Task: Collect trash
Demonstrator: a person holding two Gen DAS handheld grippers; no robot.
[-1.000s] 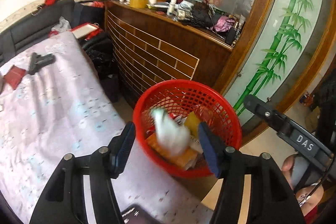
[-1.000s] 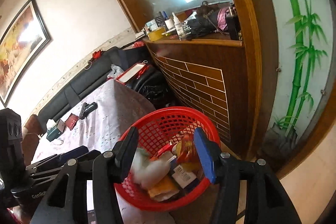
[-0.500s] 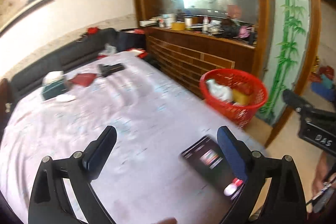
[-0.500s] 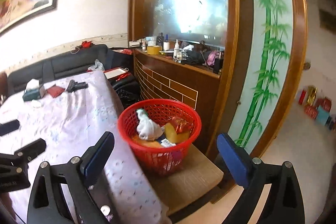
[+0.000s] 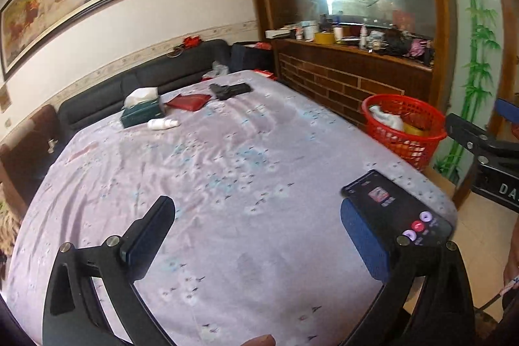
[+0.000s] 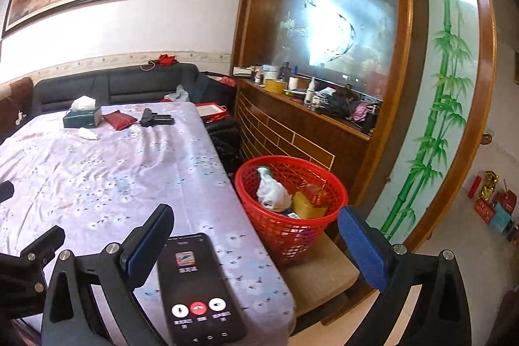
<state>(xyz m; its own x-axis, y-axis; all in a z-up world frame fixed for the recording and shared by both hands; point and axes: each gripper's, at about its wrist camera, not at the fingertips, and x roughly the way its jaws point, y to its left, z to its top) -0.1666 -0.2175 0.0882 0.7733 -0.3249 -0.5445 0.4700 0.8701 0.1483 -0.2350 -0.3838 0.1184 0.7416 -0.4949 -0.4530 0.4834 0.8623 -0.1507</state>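
A red mesh basket (image 6: 319,216) stands on a wooden stool beside the table's right edge, holding crumpled white paper (image 6: 271,192) and yellow and red wrappers. It also shows in the left wrist view (image 5: 407,145). My left gripper (image 5: 256,235) is open and empty above the purple tablecloth (image 5: 211,171). My right gripper (image 6: 254,239) is open and empty, over the table's near corner. A small white bottle (image 5: 162,124) lies on the cloth at the far side.
A black phone (image 6: 198,291) with a lit screen lies at the near corner. A green tissue box (image 5: 142,111), a red pouch (image 5: 189,102) and a black toy pistol (image 5: 230,90) lie at the far end. A cluttered wooden counter (image 6: 305,122) stands behind the basket.
Both grippers pulled back and up from over the basket and opened wider. The white paper that was between the left fingers now lies in the basket.
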